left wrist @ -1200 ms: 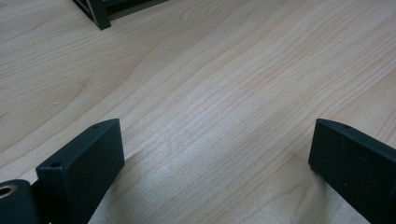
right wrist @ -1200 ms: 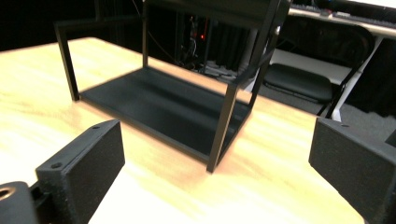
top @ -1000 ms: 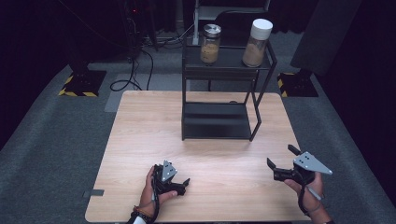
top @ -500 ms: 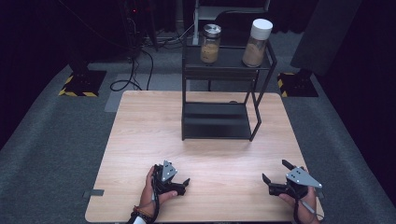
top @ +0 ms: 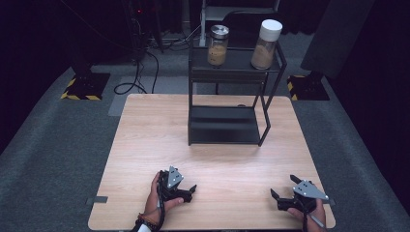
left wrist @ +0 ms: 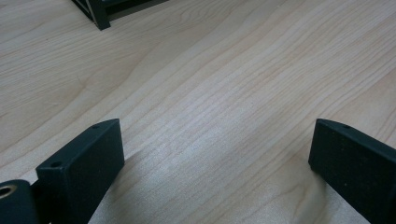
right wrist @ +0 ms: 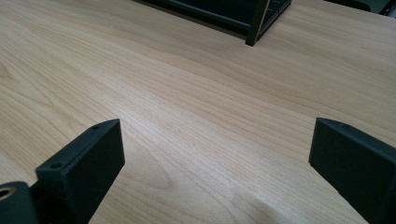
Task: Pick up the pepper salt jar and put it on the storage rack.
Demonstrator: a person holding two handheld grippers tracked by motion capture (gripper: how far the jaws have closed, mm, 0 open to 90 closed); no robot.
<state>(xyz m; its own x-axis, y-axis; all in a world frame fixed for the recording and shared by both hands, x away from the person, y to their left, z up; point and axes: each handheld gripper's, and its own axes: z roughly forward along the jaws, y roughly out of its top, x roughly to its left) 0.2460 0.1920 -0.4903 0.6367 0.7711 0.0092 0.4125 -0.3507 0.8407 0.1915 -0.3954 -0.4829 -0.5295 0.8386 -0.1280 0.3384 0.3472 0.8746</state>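
**Both grippers low on the near edge of the table, jaws spread, nothing held**

I have the left gripper (top: 186, 191) resting low over the pale wooden table (top: 145, 140) near its front edge, left of centre, with the person's left hand (top: 157, 198) wrapped around its body. In the left gripper view its two black jaws stand wide apart with bare wood grain between them, so it is released and grips nothing. A foot of the black metal two-tier shelf rack (top: 227, 123) shows at the top left corner of that view, well apart from the jaws.

My right gripper (top: 283, 193) sits at the front right corner of the table, its grey three-cornered plate (top: 312, 189) on top and the person's right hand (top: 304, 210) beneath it. In the right gripper view its jaws are likewise spread wide over bare table, released, with the rack's lower tier and one leg (right wrist: 254, 23) across the top of the view, well ahead of the jaws.

The rack stands at the far middle of the table. On its top tier stand two jars, well apart from both grippers: a clear glass jar with a silver metal lid (top: 218, 45) on the left, holding something tan, and a taller clear jar with a white lid (top: 266, 43) on the right, holding a light brown filling. The lower tier lies bare.
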